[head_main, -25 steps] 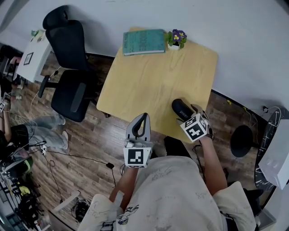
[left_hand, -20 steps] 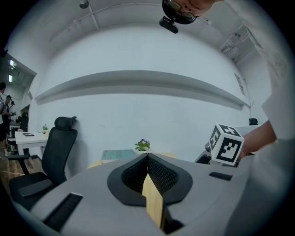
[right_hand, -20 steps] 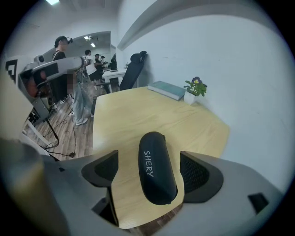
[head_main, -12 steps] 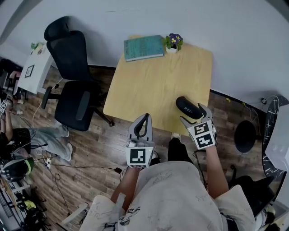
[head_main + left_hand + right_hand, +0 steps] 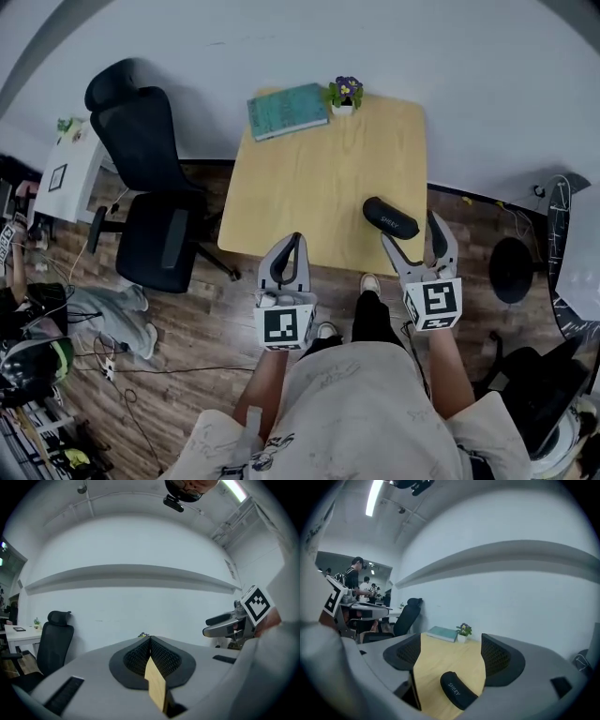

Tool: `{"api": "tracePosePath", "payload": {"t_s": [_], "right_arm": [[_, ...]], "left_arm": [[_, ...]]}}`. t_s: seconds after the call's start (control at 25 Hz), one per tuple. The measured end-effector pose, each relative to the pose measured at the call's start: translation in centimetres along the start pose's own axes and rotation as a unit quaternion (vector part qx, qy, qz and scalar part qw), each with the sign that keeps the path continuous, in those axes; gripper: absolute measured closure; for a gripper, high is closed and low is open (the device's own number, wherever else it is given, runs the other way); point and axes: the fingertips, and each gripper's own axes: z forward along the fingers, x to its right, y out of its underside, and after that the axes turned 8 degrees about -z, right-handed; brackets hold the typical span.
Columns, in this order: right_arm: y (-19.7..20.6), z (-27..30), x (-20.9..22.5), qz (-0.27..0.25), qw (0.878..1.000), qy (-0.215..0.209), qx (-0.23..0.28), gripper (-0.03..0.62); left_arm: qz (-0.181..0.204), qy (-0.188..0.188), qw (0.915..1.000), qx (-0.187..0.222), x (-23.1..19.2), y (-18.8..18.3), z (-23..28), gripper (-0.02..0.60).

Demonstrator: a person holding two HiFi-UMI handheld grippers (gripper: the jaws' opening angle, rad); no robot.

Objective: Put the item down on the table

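The left gripper [image 5: 292,246] hovers at the near edge of the table [image 5: 319,178], its fingers pressed together on nothing. To its right, a black case [image 5: 391,217] lies flat on the wood between the spread fingers of the right gripper [image 5: 410,232], seemingly clear of both. The put-down looks complete. What remains is likely a straight pull back, so that neither finger drags the case toward the near edge.
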Motion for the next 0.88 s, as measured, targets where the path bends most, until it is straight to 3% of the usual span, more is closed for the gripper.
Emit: {"api": "tracePosePath", "payload": {"t_s": [0.32,0.88], "right_arm": [[-3.1,-4.8,0.5,0.001,0.991,0.089,0.096,0.191],[-1.8,-9.1,0.5,0.015,0.987,0.133,0.089,0.192]], "left_arm": [[0.015,0.028,0.9988,0.037,0.7,-2.3,-1.3,0.574],[0.027,0.047,0.9972,0.052,1.6,-2.3,-3.2,0.574]]}}
